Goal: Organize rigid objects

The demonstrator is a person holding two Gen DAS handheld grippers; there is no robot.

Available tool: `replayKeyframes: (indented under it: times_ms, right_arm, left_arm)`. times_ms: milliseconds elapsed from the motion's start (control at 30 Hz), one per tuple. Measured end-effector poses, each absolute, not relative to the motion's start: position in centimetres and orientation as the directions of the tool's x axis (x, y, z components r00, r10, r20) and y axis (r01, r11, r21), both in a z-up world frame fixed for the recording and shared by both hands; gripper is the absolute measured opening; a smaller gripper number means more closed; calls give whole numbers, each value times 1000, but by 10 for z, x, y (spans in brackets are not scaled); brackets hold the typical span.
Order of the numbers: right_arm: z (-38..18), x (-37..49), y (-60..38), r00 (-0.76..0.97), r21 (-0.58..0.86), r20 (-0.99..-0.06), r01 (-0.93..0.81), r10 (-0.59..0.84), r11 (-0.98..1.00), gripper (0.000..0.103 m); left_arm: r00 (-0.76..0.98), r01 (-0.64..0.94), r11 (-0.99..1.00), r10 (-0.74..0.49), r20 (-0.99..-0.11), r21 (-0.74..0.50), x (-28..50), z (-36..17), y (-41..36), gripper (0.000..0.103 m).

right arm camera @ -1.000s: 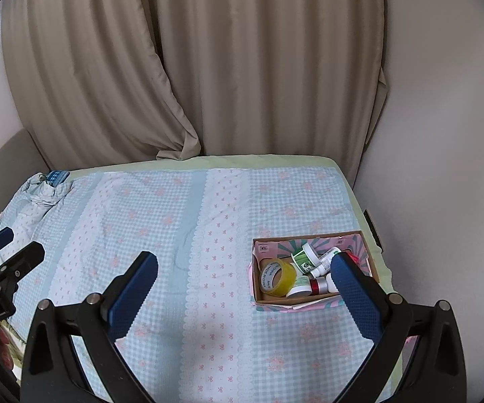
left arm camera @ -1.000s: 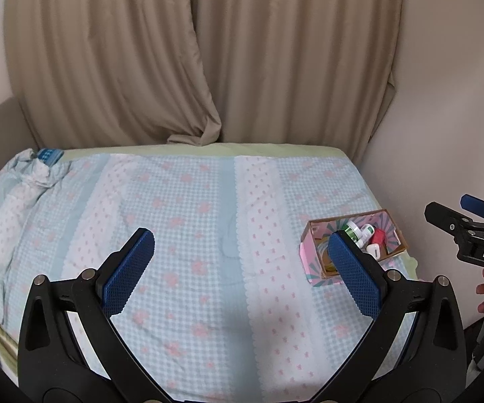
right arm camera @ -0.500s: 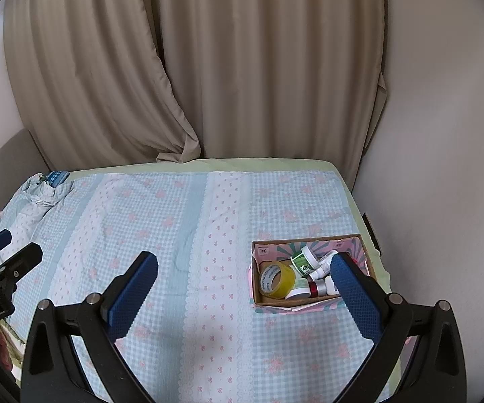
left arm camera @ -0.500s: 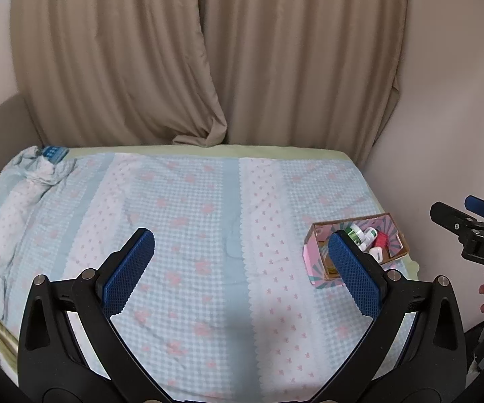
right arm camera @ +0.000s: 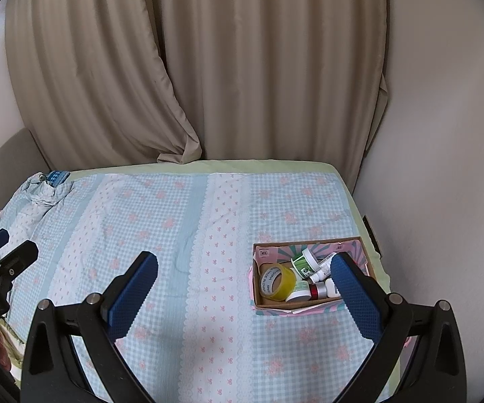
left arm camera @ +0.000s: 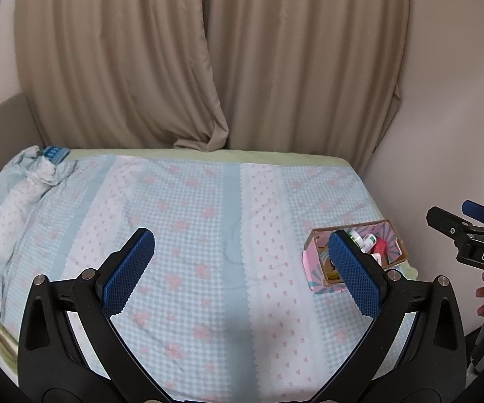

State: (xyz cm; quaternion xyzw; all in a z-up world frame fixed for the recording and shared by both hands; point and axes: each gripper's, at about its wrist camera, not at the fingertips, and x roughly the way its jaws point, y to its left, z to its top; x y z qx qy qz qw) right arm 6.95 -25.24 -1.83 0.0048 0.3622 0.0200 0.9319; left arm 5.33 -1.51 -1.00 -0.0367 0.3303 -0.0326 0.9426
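A pink cardboard box (right arm camera: 275, 250) sits at the right side of the bed and holds a yellow tape roll (right arm camera: 279, 282), a green-labelled jar (right arm camera: 304, 262), a white tube (right arm camera: 324, 268) and a red-banded jar (right arm camera: 317, 289). The box also shows in the left wrist view (left arm camera: 312, 265). My right gripper (right arm camera: 245, 299) is open and empty, held above the bed in front of the box. My left gripper (left arm camera: 242, 272) is open and empty over the middle of the bed. The right gripper's body shows at the right edge of the left wrist view (left arm camera: 474, 238).
The bed has a blue and pink checked quilt (right arm camera: 174, 235). A crumpled pillow (right arm camera: 43, 191) with a small blue item (right arm camera: 57, 177) lies at the far left corner. Beige curtains (right arm camera: 208, 67) hang behind. A wall (right arm camera: 443, 168) runs along the right.
Both grippers have drawn back and up from the bed a little. The box looks smaller and farther off. Both stay open.
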Motion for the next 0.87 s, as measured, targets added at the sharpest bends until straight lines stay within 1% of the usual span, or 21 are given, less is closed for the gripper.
replayKeyframes:
  times_ms: [333,700,867]
  right_arm:
    - [-17,75,-253,742,18,-669,-38,40,999,103]
    - [-19,76,-255,746,16,-665,-33,35,999,103]
    - [-21,76,-255,745,15,-666,-32,34,999,103]
  left_arm:
    - [795,40,995,-88,-600,-93,52,-6,-16,103]
    - [831,0,1000,-9,-557,-16,47,-2,-24,103]
    - [842,2,1000,-16,-539,-26,45,0,-24,103]
